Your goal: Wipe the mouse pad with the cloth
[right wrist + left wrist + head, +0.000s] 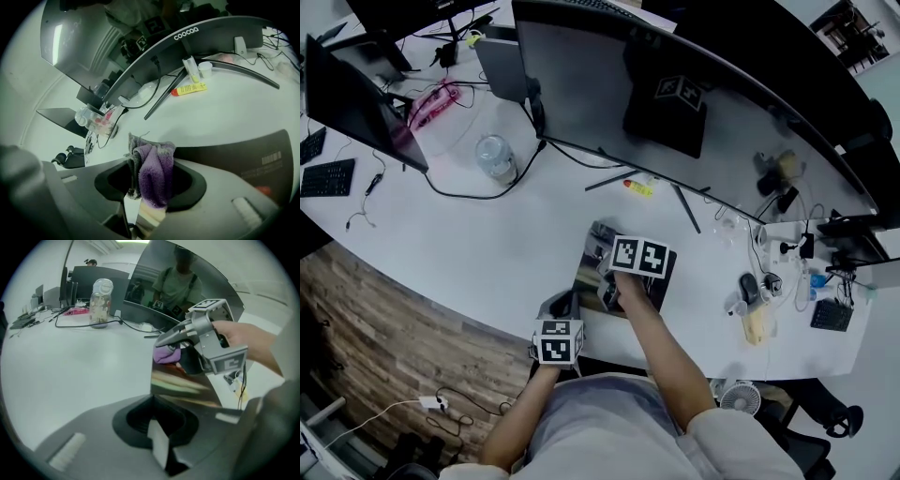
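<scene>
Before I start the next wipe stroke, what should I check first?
1. Cloth clamped in right gripper: ok.
2. Cloth touching the mouse pad: cannot tell; it is over the pad.
3. Left gripper at the pad's near corner, jaws together: ok.
4. Pad actually pinned by it: cannot tell.
5. Pad surface between the grippers bare: ok.
6. Yellow tube clear of the pad: ok.

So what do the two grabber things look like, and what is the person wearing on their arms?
Both are grey plastic. The left gripper and the right gripper each have two broad jaws with a pale pad inside. Each one carries a white cube printed with black square markers. The person wears a pale grey top with short sleeves.
</scene>
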Demonstrator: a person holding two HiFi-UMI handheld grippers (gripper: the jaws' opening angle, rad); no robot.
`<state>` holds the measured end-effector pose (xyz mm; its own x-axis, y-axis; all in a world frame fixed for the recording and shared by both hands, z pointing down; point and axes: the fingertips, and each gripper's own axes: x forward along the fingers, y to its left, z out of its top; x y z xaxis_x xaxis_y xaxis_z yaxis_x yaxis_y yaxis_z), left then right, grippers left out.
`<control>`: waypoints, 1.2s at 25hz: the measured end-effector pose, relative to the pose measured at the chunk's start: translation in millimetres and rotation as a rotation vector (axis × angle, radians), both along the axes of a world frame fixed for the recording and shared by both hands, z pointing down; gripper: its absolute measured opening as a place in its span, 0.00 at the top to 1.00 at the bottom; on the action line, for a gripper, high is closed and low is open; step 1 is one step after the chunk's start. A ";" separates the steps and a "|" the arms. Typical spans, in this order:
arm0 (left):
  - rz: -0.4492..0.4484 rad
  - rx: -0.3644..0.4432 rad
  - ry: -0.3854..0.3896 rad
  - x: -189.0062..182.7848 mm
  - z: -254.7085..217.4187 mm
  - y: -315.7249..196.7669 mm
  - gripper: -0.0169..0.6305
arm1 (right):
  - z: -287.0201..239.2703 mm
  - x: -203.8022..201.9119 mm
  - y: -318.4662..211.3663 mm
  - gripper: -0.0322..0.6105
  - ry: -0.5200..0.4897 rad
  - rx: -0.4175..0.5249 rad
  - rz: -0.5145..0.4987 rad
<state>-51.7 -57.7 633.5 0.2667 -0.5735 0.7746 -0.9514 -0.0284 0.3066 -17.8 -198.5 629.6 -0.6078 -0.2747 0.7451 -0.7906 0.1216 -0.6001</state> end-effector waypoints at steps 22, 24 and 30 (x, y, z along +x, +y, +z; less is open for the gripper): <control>-0.027 0.005 -0.007 -2.5 0.8 2.0 0.97 | 0.1 15.0 2.4 0.65 0.053 -0.008 -0.012; -0.050 -0.005 0.015 -3.8 0.2 2.6 0.97 | 0.4 18.0 4.1 0.65 0.051 -0.012 -0.010; -0.039 0.012 -0.014 -1.9 -0.4 1.5 0.97 | 0.3 30.3 3.9 0.65 0.055 -0.018 -0.002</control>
<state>-53.5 -56.2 633.1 0.2327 -0.5927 0.7711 -0.9562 0.0054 0.2927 12.4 -194.6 629.9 -0.5662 -0.2592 0.7824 -0.8223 0.1129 -0.5577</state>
